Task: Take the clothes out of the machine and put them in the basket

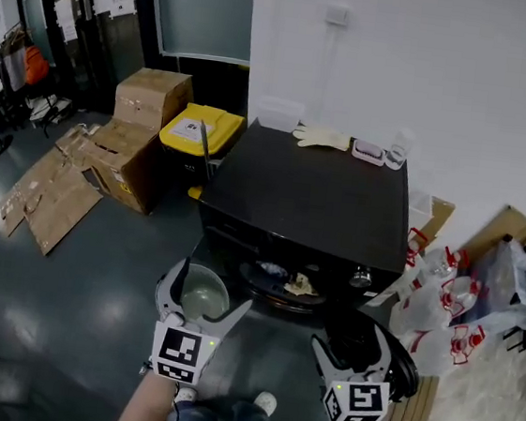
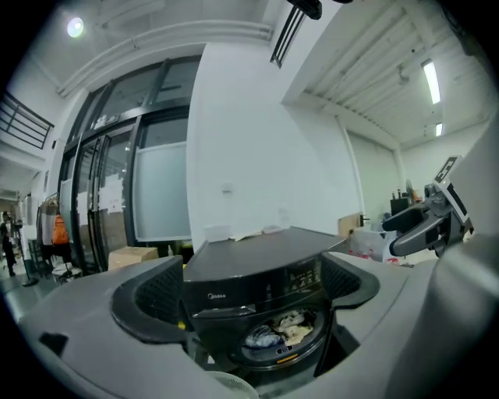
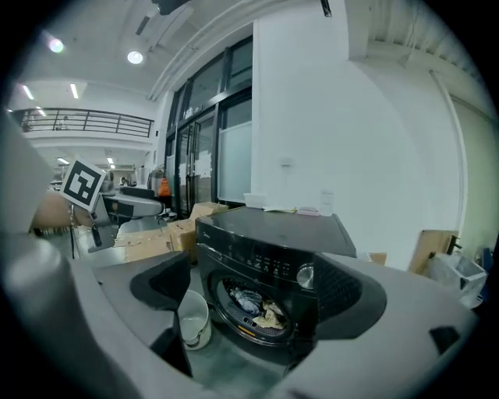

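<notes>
**Black machine faced, nothing yet grasped**

Black in colour, the machine [image 1: 312, 196] is seen standing against the white wall. The clothes [image 1: 289, 281] lie in its drum, where a bluish piece and a pale, yellowish one can be made out through the round opening. The basket [image 1: 202, 294], a pale round tub, is set on the floor just beside the machine's front, toward its left side. The left gripper [image 1: 208, 293] is seen over the basket in the head view, its jaws spread wide with nothing between them. The right gripper [image 1: 353, 345] is held before the right side of the opening, likewise spread wide and empty. Both are kept apart from the machine.

The approach is judged to be the step in hand, with no garment taken. Whether the door is swung open or shut cannot be settled. A dark round shape under the right gripper may be the door, but the view is too dim there. If shut, it would have to be opened first. Otherwise one gripper is to be carried low into the drum, closed on a fold of cloth, and drawn out toward the basket.
</notes>
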Available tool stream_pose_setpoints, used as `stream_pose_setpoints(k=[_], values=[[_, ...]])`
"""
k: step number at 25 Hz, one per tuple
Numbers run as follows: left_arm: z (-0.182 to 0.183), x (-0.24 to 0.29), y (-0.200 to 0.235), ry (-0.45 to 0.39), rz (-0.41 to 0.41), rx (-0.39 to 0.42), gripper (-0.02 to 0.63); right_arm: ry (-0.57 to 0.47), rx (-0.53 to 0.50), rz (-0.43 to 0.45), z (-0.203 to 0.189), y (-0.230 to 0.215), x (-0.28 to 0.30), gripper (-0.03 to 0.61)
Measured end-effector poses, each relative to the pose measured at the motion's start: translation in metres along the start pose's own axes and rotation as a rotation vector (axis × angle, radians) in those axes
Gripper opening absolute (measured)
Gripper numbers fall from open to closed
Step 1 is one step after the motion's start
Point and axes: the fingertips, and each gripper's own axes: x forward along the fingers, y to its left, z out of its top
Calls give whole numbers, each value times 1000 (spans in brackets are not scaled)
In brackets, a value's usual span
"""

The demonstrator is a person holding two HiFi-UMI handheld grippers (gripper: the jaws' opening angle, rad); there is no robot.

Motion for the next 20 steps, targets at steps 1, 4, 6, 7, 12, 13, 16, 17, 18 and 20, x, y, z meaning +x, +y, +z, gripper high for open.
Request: stream_pose_setpoints(k=[1, 4, 6, 7, 12, 13, 16, 17, 18, 20], values=[[-4, 0, -3, 10, 6, 6, 537, 7, -2, 13, -4, -1, 3, 474], [-12, 5, -8, 31, 14, 22, 537, 19, -6, 46, -13, -5, 13, 474], [-20, 13, -10, 43, 7, 39, 538, 28, -15, 66, -21, -6, 19, 472], [-24, 17, -10, 49, 2, 48, 537, 34, -20, 73, -25, -6, 21, 472], [-35, 38, -11, 50, -30, 79, 537, 55, -20, 66, -42, -14, 40, 472], [-39, 42, -11, 49, -37, 78, 537, 56, -10, 61, -45, -16, 45, 471], [-57, 56, -12, 62, -59, 67, 537, 64, 36, 45, -60, -16, 64, 471], [-65, 62, -13, 71, -70, 67, 537, 68, 51, 40, -67, -15, 70, 471], [-74, 67, -15, 79, -82, 66, 537, 72, 61, 36, -73, -15, 76, 470], [-91, 78, -17, 94, -101, 61, 537, 82, 65, 27, -87, -13, 89, 469]])
